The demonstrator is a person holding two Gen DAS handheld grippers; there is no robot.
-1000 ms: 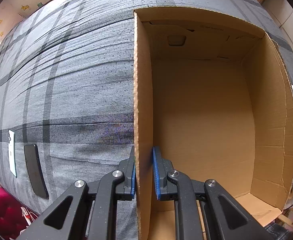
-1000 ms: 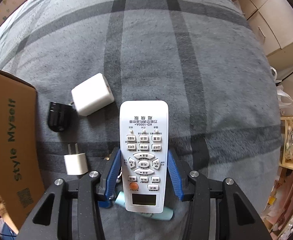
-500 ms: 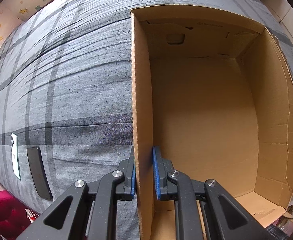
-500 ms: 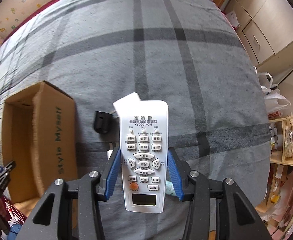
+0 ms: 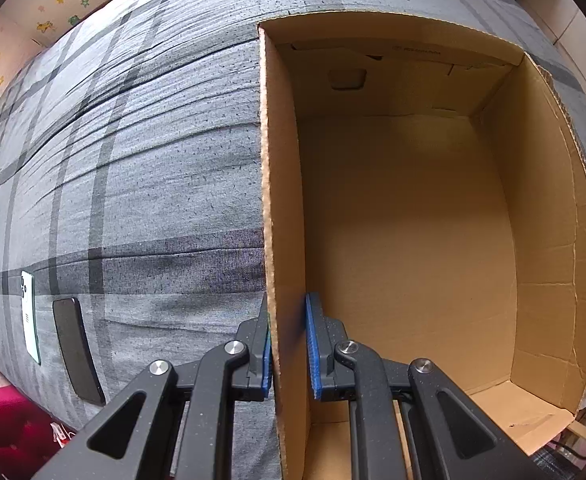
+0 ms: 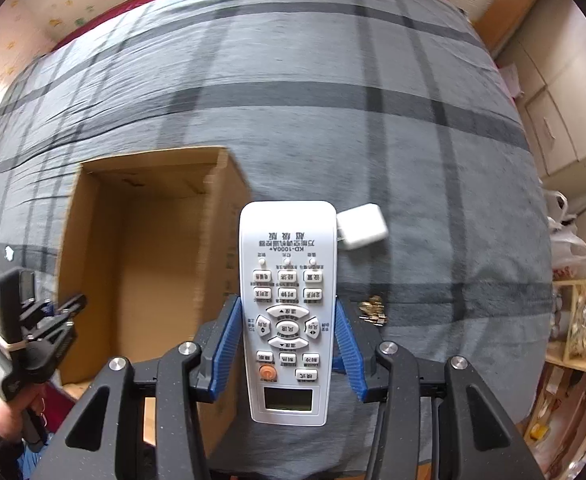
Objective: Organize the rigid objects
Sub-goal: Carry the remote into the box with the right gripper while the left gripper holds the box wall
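Right gripper [image 6: 287,344] has lifted the remote [image 6: 287,312] off the bed [image 6: 333,100]; the cardboard box [image 6: 93,240], earlier at frame edge, now sits just left of its fingers. Drop looks next. Remote: hard glossy slab, pinched both sides. Left gripper [image 5: 289,344] unmoved, clamped on the corrugated box wall.

- I see a bed with a grey plaid cover [image 6: 373,140] carrying everything.
- An open cardboard box [image 5: 413,220] sits directly on it.
- Well to the box's left in my left view lie a white phone [image 5: 29,316] and a black phone [image 5: 75,348], side by side near the bed's edge.
- In my right view, a white charger block [image 6: 363,226] and a small gold-coloured object [image 6: 373,310] rest on the cover.
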